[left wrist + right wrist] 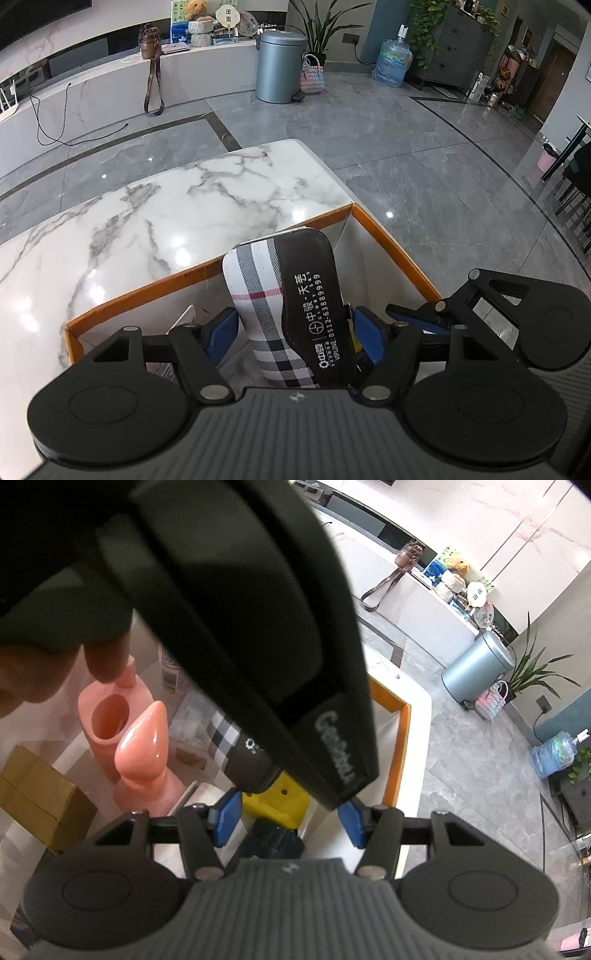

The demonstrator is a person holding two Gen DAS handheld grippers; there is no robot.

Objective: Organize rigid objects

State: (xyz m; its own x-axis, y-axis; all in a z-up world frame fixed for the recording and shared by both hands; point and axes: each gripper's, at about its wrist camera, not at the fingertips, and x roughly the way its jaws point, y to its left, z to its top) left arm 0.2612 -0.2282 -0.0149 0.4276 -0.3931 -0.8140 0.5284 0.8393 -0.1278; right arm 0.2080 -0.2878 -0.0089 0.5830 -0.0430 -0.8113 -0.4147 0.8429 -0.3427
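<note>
My left gripper has its blue pads spread around a plaid and brown case printed with white lettering. The case stands tilted over the orange-rimmed white box, resting toward the right pad; a firm grip is not clear. My right gripper is open above the same box, over a yellow object and a dark blue-green object. The left gripper's black body crosses the right wrist view and hides much of the box. The case's end shows beneath it.
Pink ceramic pieces and a cardboard box sit left in the right wrist view. The white marble table extends left and beyond. A grey bin and a water jug stand on the grey floor.
</note>
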